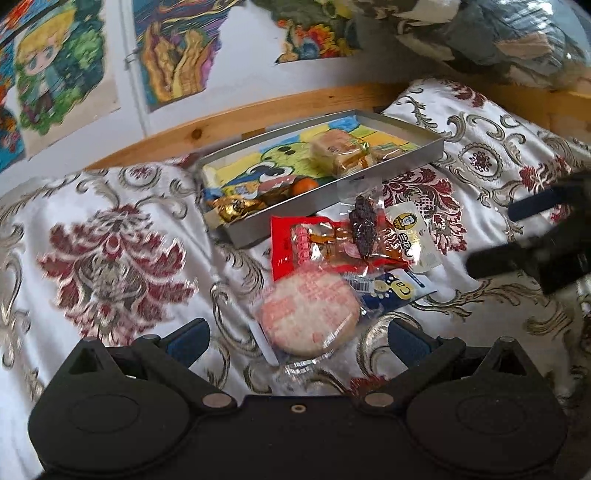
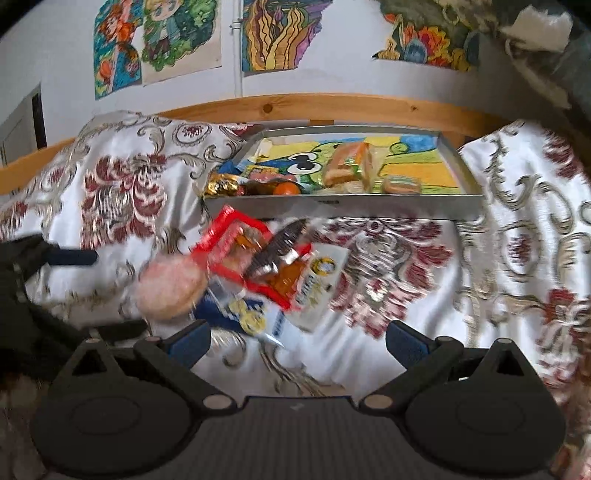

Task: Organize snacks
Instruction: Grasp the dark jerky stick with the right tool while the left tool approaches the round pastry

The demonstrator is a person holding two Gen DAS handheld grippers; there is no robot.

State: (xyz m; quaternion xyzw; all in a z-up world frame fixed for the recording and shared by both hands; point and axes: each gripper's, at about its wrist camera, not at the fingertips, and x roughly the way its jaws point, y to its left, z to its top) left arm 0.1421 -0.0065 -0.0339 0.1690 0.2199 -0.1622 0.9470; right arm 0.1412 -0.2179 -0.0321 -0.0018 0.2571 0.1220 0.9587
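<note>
A pile of wrapped snacks lies on the patterned bedspread: a round pink cake (image 1: 309, 314) (image 2: 170, 288), a red packet (image 1: 321, 247) (image 2: 240, 254), a dark bar (image 1: 362, 230) (image 2: 280, 243), a white-and-yellow packet (image 1: 412, 236) (image 2: 317, 284) and a blue packet (image 1: 391, 291) (image 2: 243, 314). Behind the pile stands a grey tray (image 1: 258, 232) (image 2: 332, 208) holding bread (image 1: 340, 153) (image 2: 347, 166), an orange sweet (image 1: 304, 186) (image 2: 286, 189) and gold-wrapped sweets (image 1: 232, 210) (image 2: 221, 186). My left gripper (image 1: 297, 338) is open, its fingers on either side of the pink cake. My right gripper (image 2: 297, 338) is open just short of the pile, with nothing between its fingers.
A wooden bed rail (image 1: 236, 120) (image 2: 332, 109) runs behind the tray, with coloured drawings (image 1: 173, 48) (image 2: 277, 33) on the wall above. Folded cloth (image 1: 498, 33) is heaped at the upper right. Bare bedspread (image 1: 110, 240) (image 2: 517, 240) stretches to both sides of the pile.
</note>
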